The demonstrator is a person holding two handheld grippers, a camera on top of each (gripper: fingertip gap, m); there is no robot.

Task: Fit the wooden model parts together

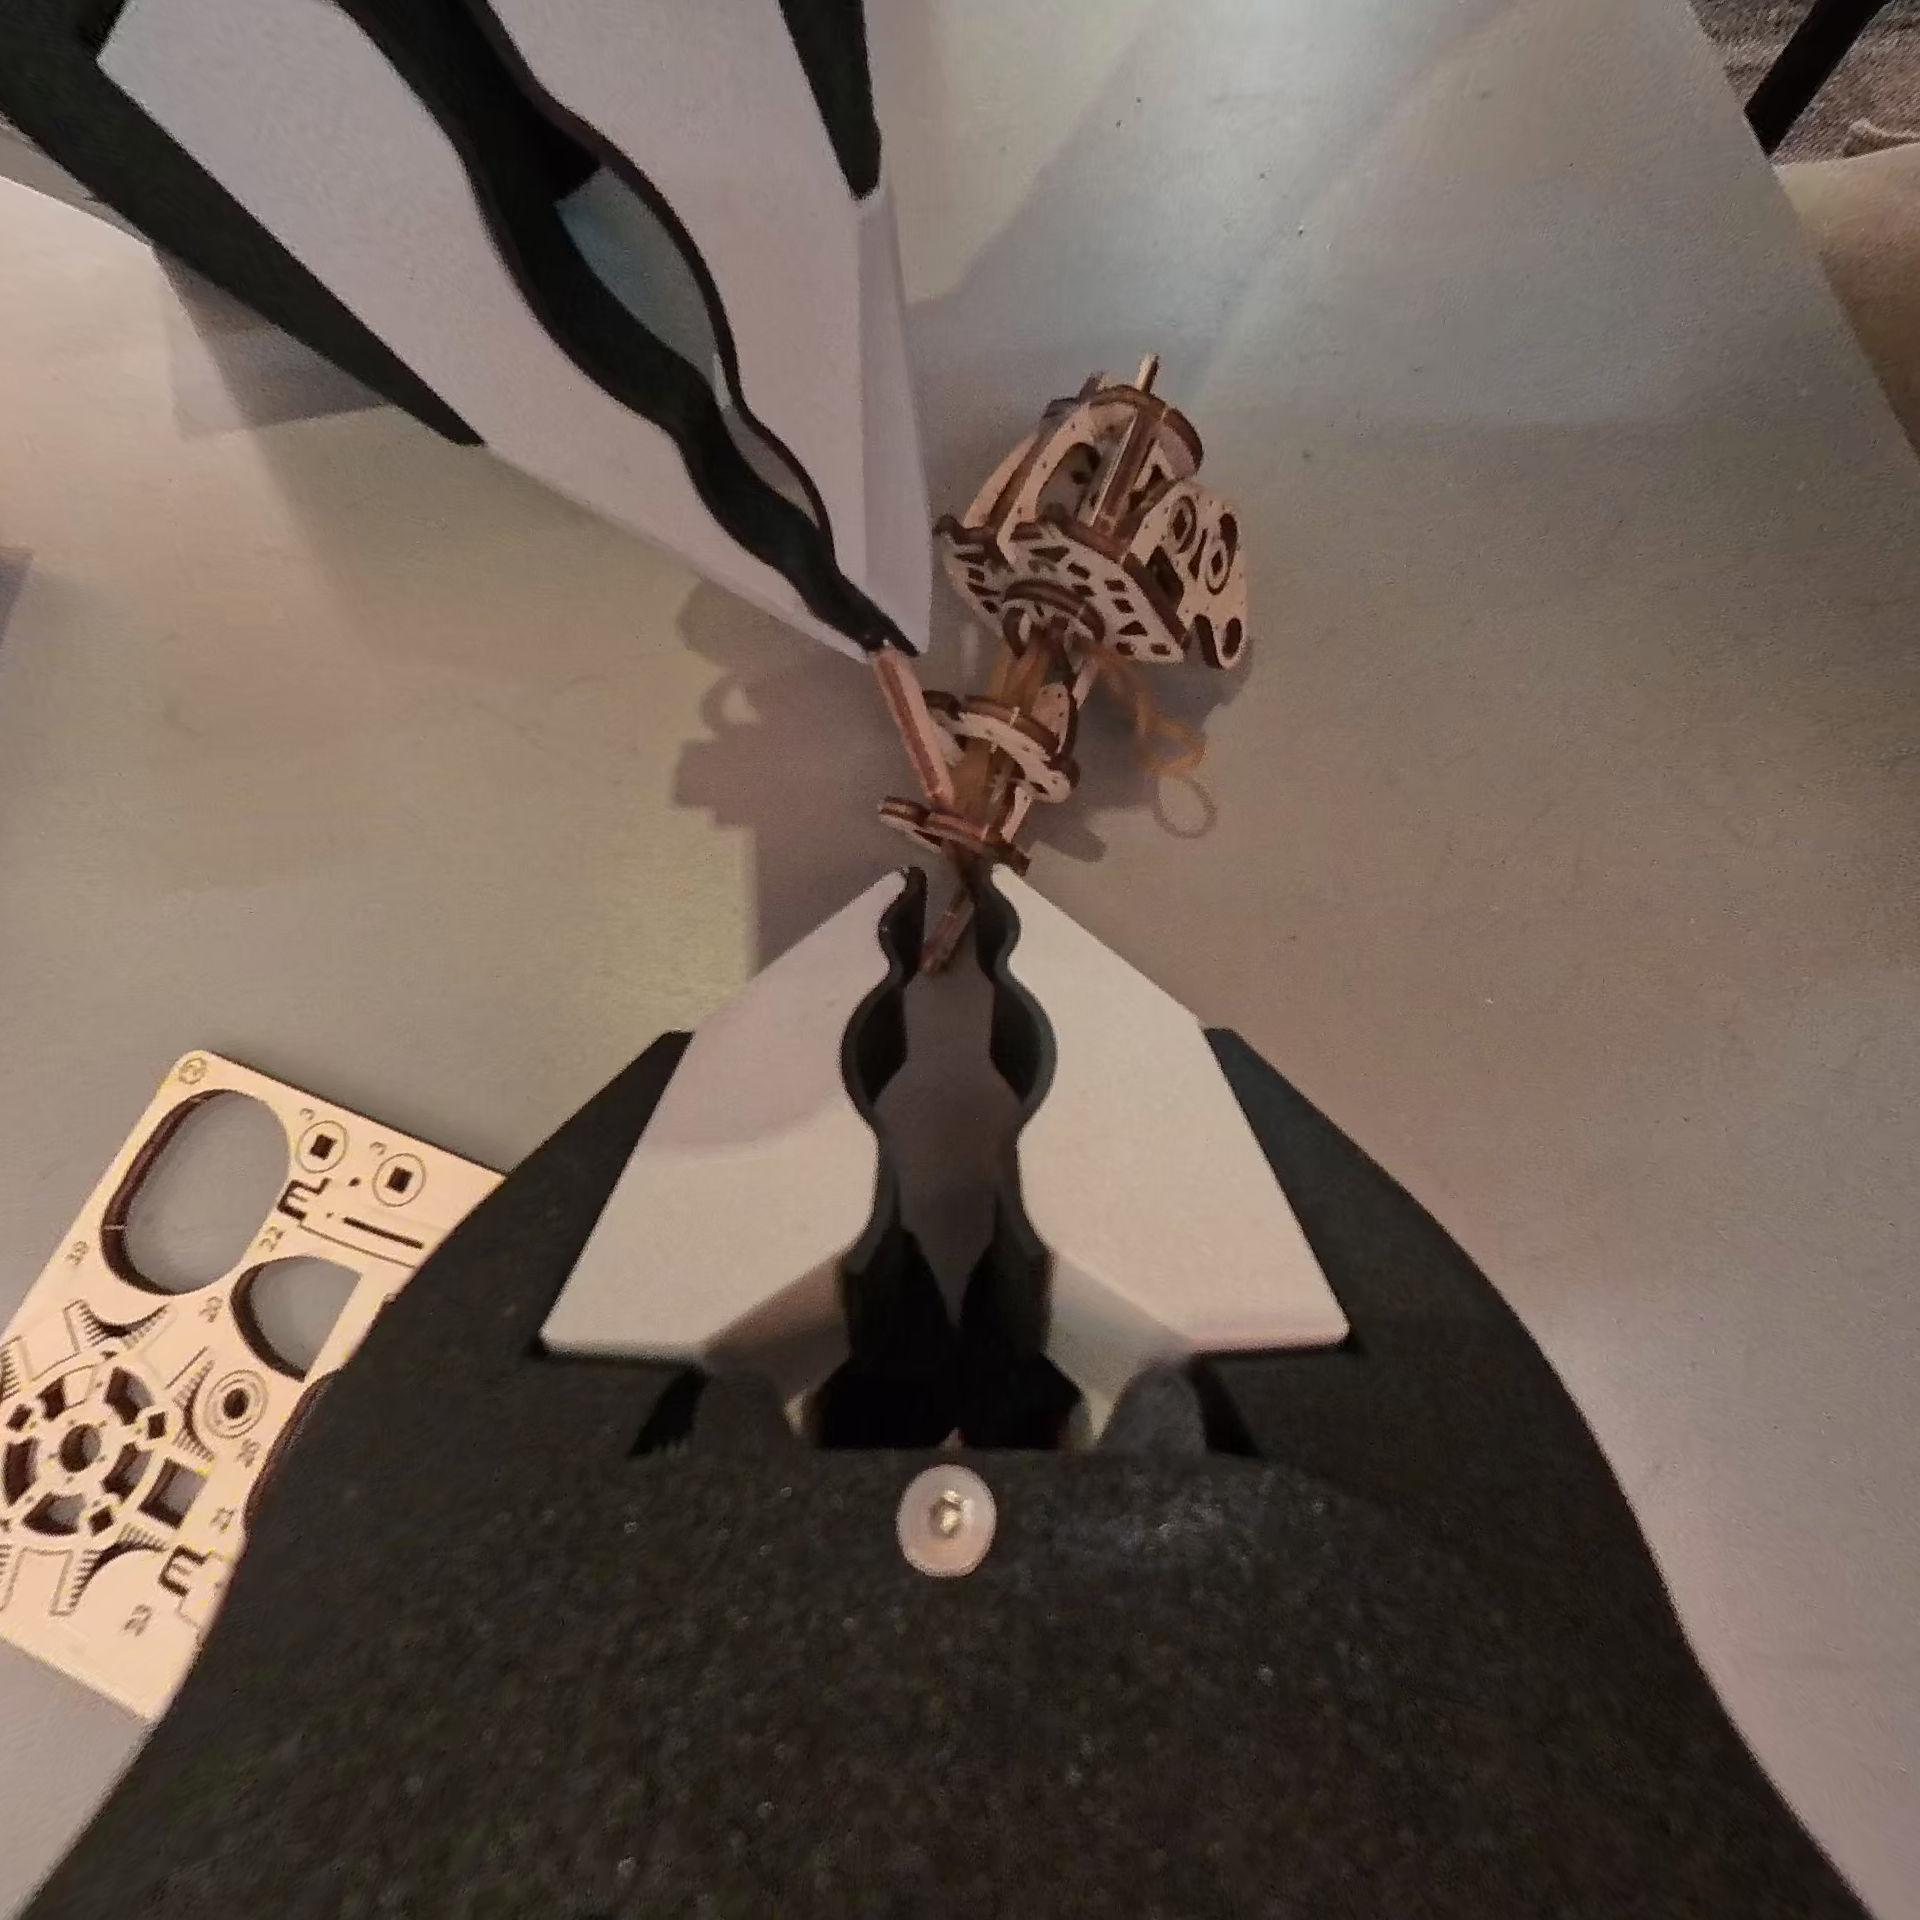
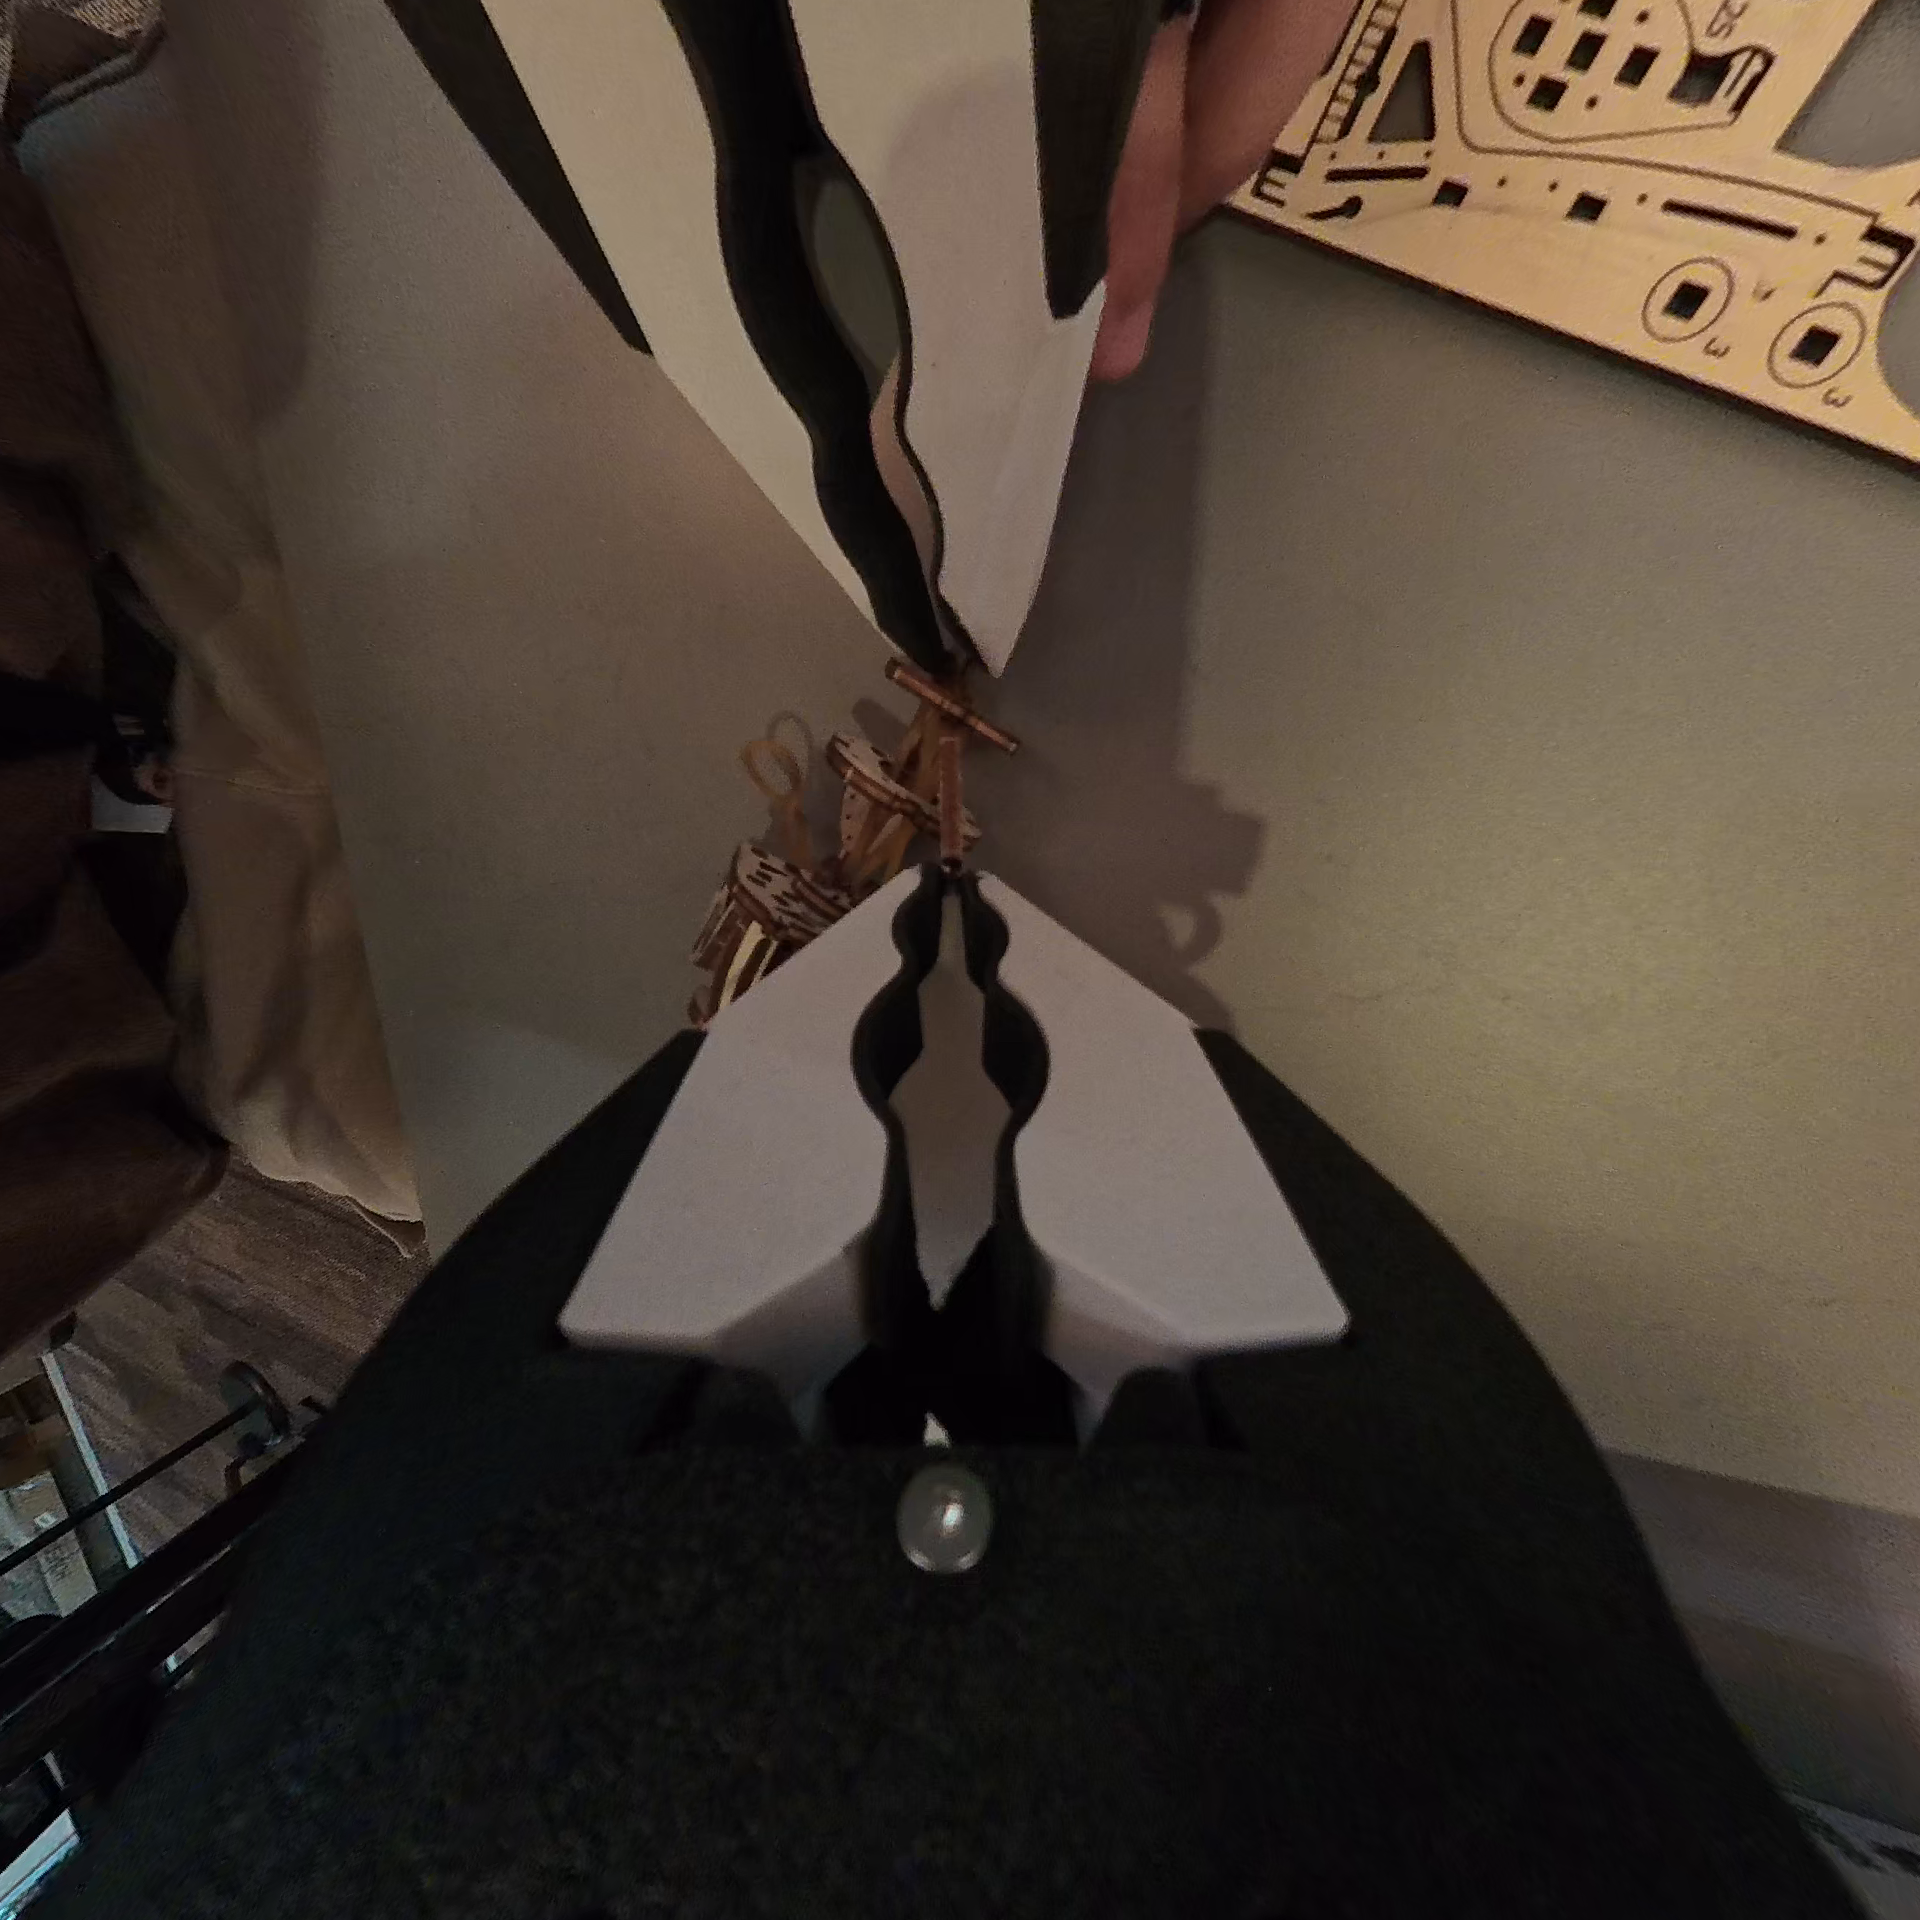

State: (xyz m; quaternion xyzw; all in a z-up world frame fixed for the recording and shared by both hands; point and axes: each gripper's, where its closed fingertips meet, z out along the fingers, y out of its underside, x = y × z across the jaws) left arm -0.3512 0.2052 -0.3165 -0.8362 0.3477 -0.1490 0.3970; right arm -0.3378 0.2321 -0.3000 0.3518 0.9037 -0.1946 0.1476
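Left claw (image 1: 951,904), white wedge fingers w/ wavy black pads, pinches the near tab of the laser-cut pale plywood model (image 1: 1081,592), held above the matte grey desk (image 1: 1455,727). Right claw (image 2: 948,883) grips its thin side strip from far left. Punched plywood sheet (image 1: 156,1351) lies near left.

White-fingered black tongs (image 1: 951,894), silver screw (image 1: 943,1538)

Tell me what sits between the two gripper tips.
Only the wooden model: left gripper pinches its near end, right gripper a thin stick on it. Both views show it.
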